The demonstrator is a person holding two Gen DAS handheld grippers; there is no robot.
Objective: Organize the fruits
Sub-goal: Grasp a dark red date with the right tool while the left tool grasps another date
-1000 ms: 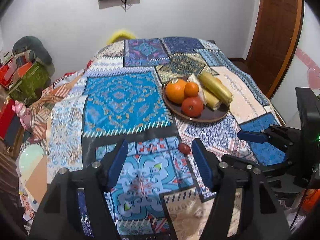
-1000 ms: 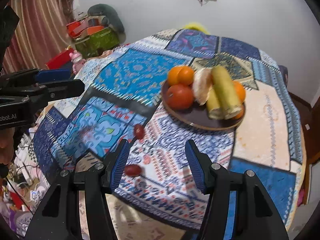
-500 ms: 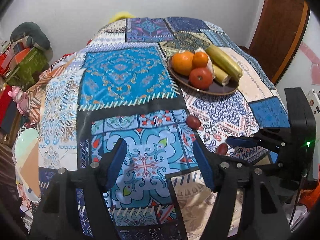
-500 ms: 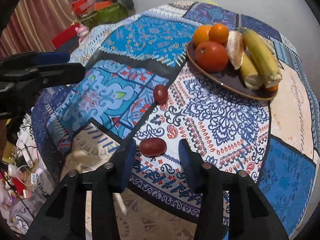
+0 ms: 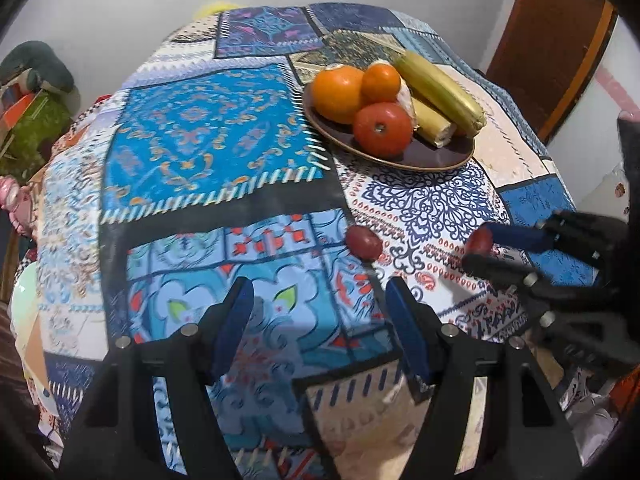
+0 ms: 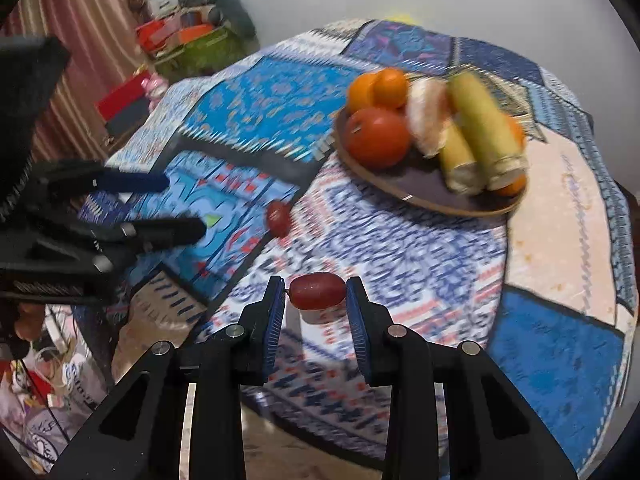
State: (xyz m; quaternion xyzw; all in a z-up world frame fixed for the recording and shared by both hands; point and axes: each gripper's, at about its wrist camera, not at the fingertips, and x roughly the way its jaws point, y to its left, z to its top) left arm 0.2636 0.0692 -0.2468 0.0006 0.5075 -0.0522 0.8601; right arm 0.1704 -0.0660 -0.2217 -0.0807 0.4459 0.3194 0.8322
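Observation:
A dark plate [image 5: 436, 158] [image 6: 424, 196] holds oranges, a tomato [image 5: 382, 129] [image 6: 378, 137], a peeled citrus and two bananas [image 5: 440, 94]. My right gripper [image 6: 316, 298] [image 5: 476, 250] is shut on a small red oval fruit [image 6: 317, 297] [image 5: 479, 240], held just above the patterned tablecloth near the front edge. A second small red fruit [image 5: 363, 243] [image 6: 279, 218] lies on the cloth. My left gripper [image 5: 318, 312] [image 6: 180, 204] is open and empty, a little short of that second fruit.
The round table [image 5: 200, 140] drops off close in front of both grippers. Bags and toys [image 6: 192, 40] are piled by the wall at the left. A brown door [image 5: 552, 32] stands at the right.
My right gripper closed on the nearer red fruit and lifted it slightly. My left gripper moved forward toward the other red fruit. The plate looks nearer in both views.

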